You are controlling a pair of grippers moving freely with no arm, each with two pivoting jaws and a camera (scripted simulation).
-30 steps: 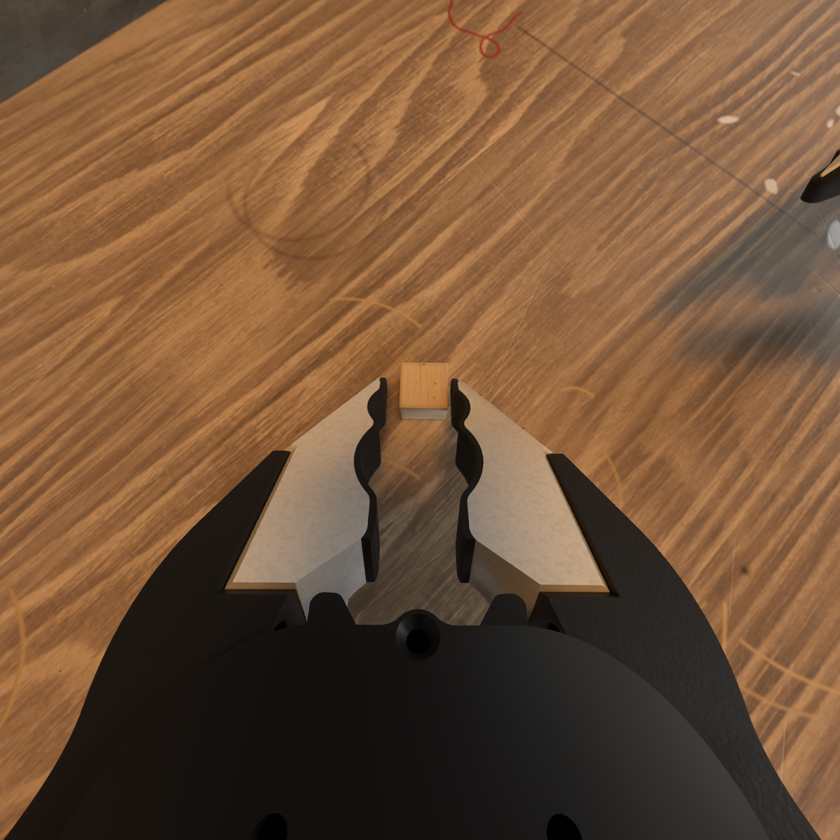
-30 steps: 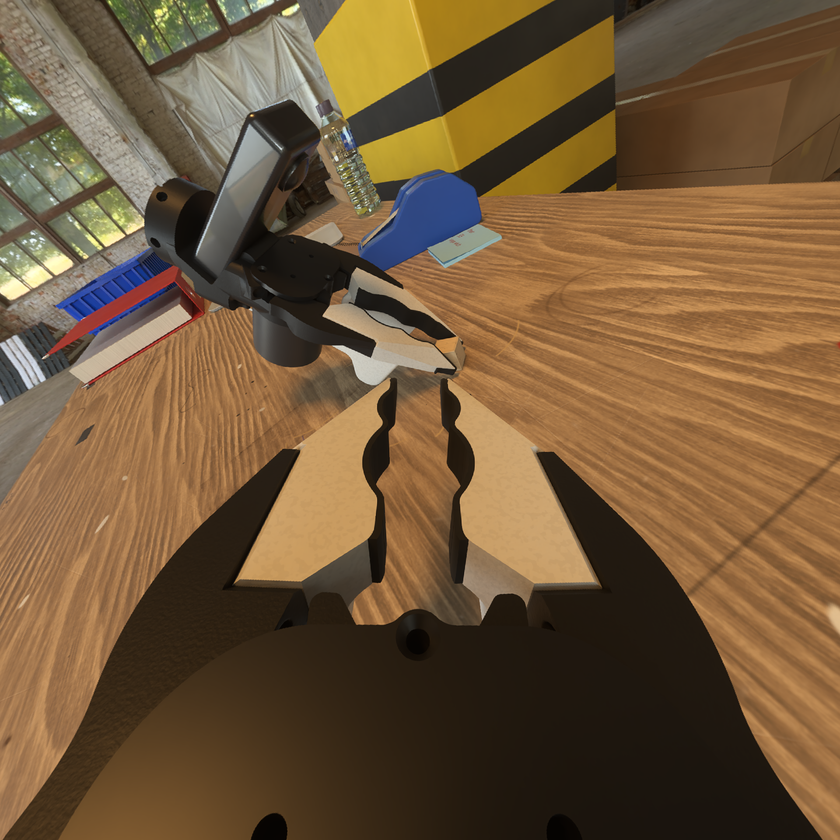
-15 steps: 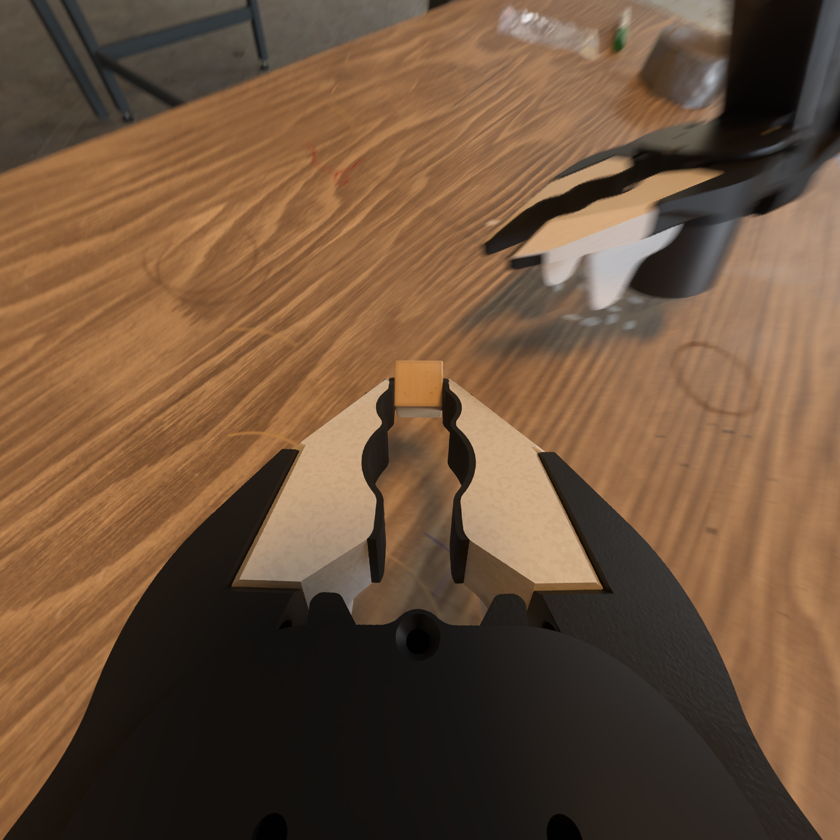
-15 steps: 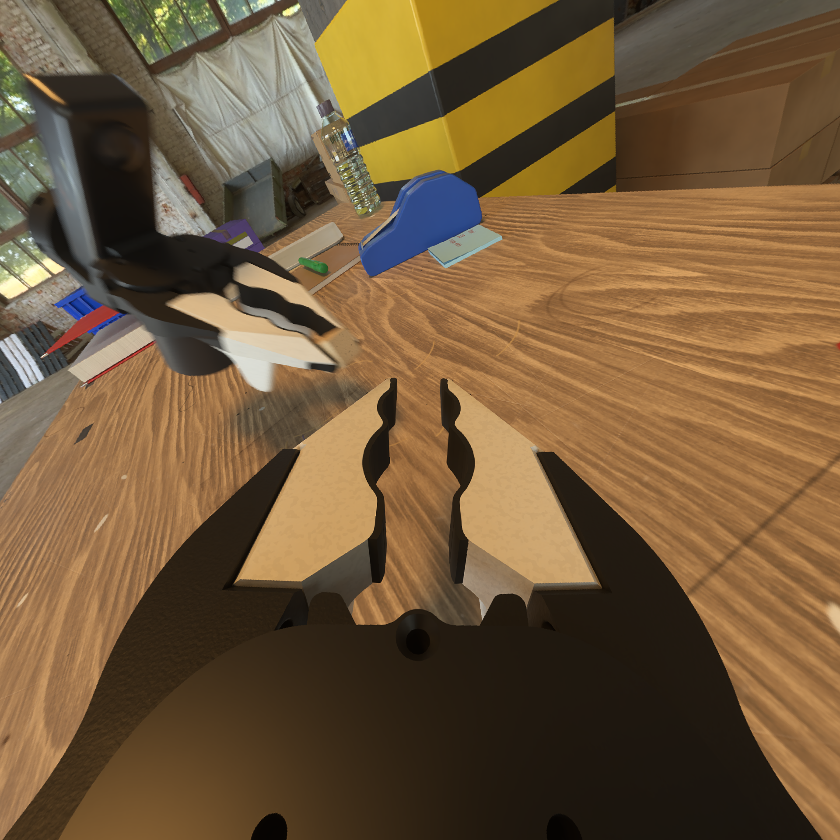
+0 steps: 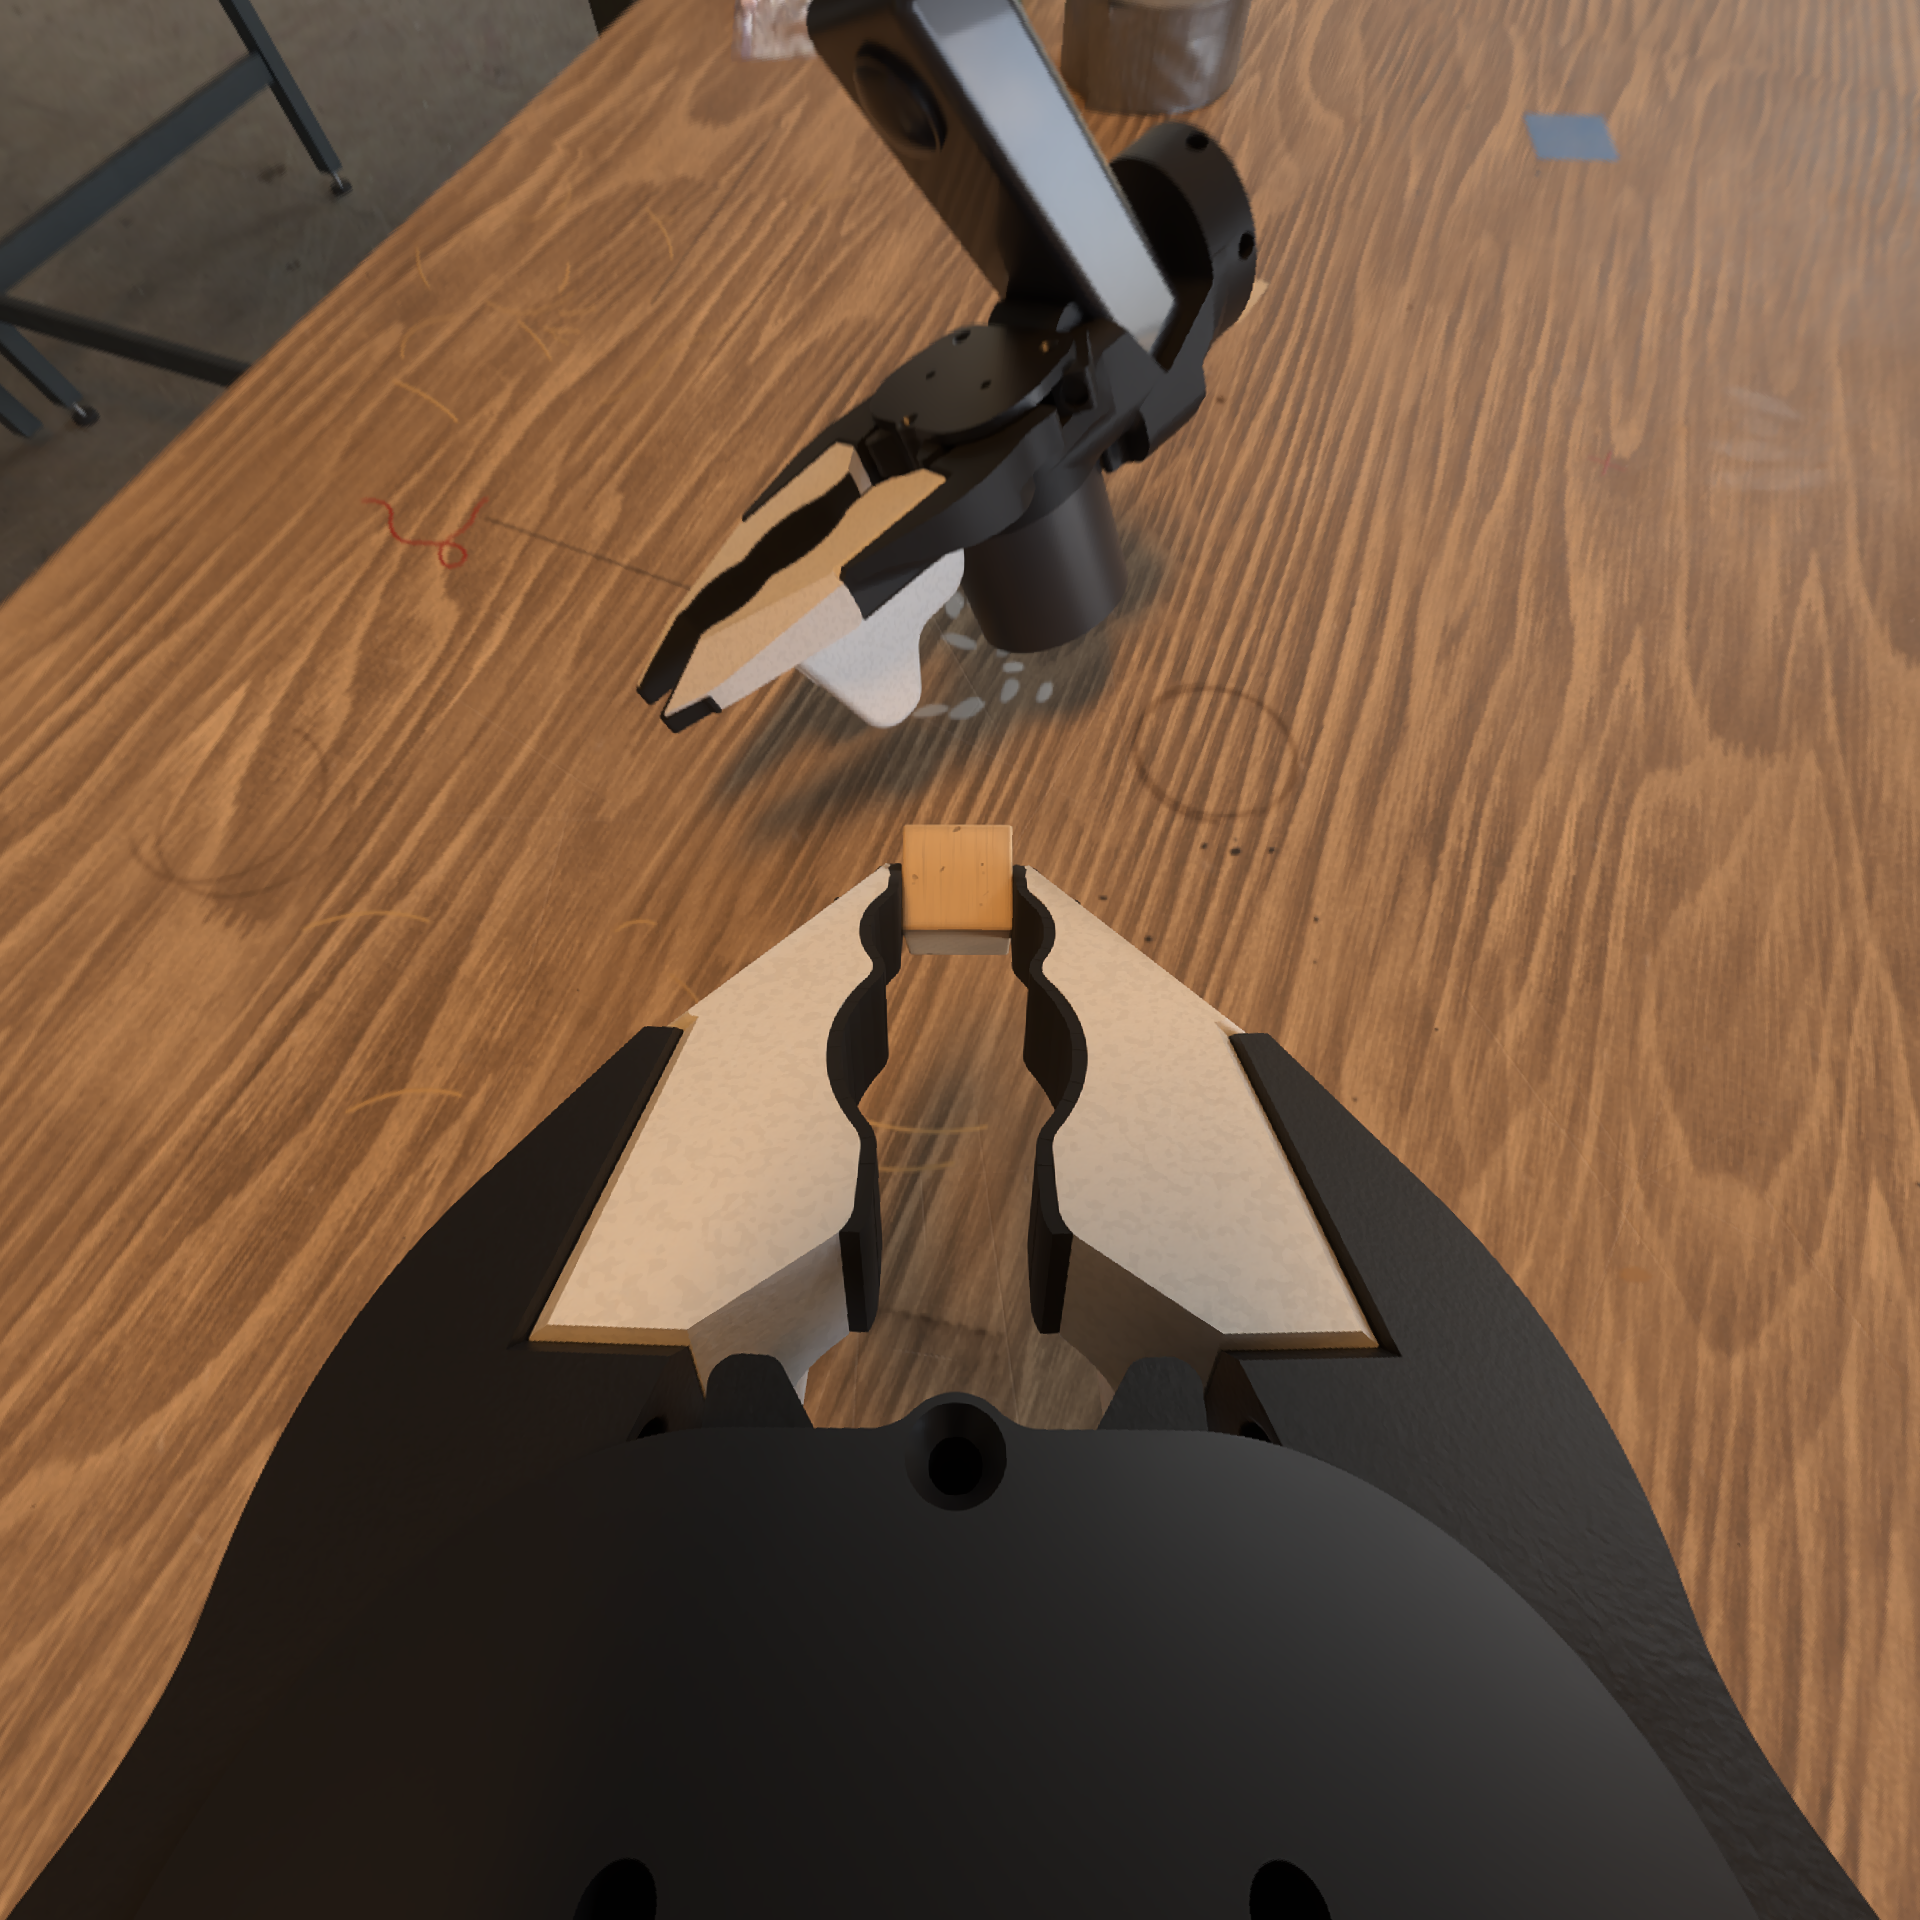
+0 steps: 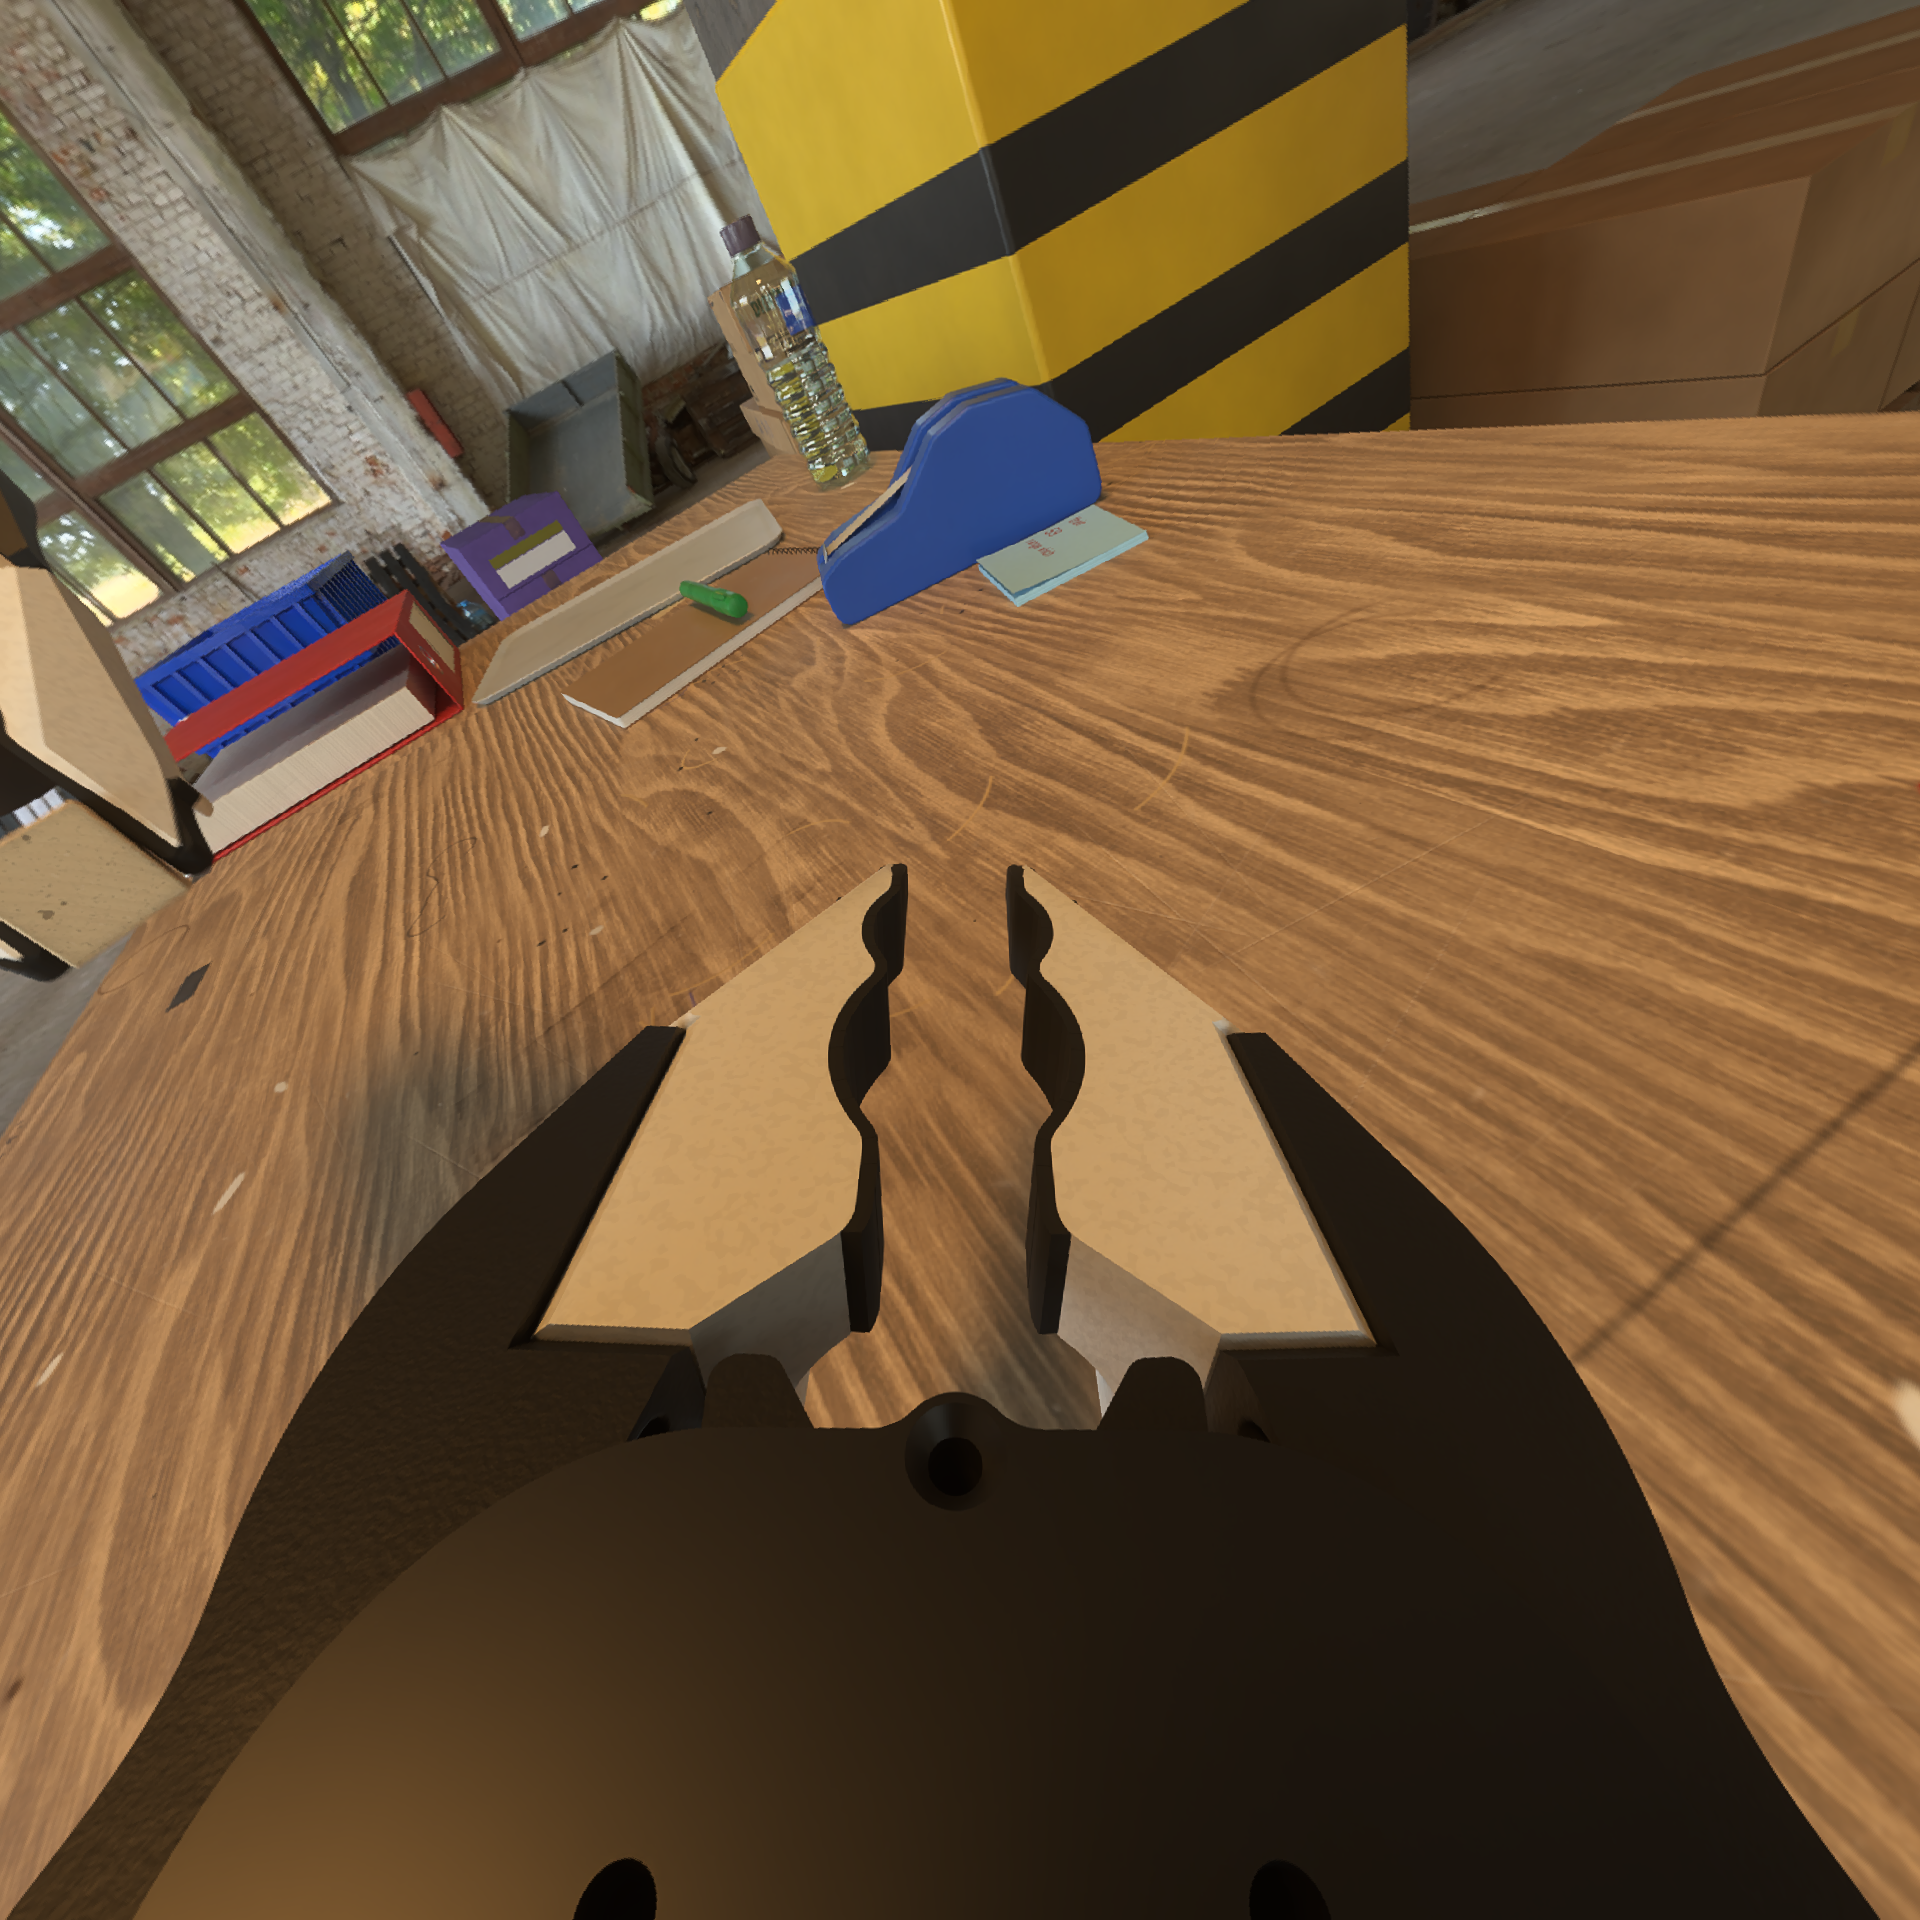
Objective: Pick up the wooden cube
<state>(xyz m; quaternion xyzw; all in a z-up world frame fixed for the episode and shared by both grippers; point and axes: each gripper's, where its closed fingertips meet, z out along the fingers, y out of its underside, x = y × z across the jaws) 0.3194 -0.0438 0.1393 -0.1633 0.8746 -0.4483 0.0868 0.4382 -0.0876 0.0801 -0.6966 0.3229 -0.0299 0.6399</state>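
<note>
The wooden cube (image 5: 957, 878) is small and light brown. It sits pinched between the fingertips of my left gripper (image 5: 957, 894), which is shut on it and holds it over the wooden table (image 5: 1558, 935). My right gripper (image 6: 954, 883) is open and empty, low over the table. It also shows in the left wrist view (image 5: 670, 707), beyond the cube and a little to the left, tilted down toward the table. Part of my left gripper shows at the left edge of the right wrist view (image 6: 83, 727).
At the table's far side stand a clear bottle (image 6: 795, 364), a blue dispenser (image 6: 966, 488), flat boards (image 6: 644, 603) with a green item (image 6: 715, 600), and a red tray (image 6: 312, 707). A yellow-and-black pillar (image 6: 1091, 208) rises behind. The table's edge (image 5: 312, 270) runs at the upper left.
My left gripper closed on the cube and lifted it, swinging left and out of the right wrist view's middle. The right gripper stayed still.
</note>
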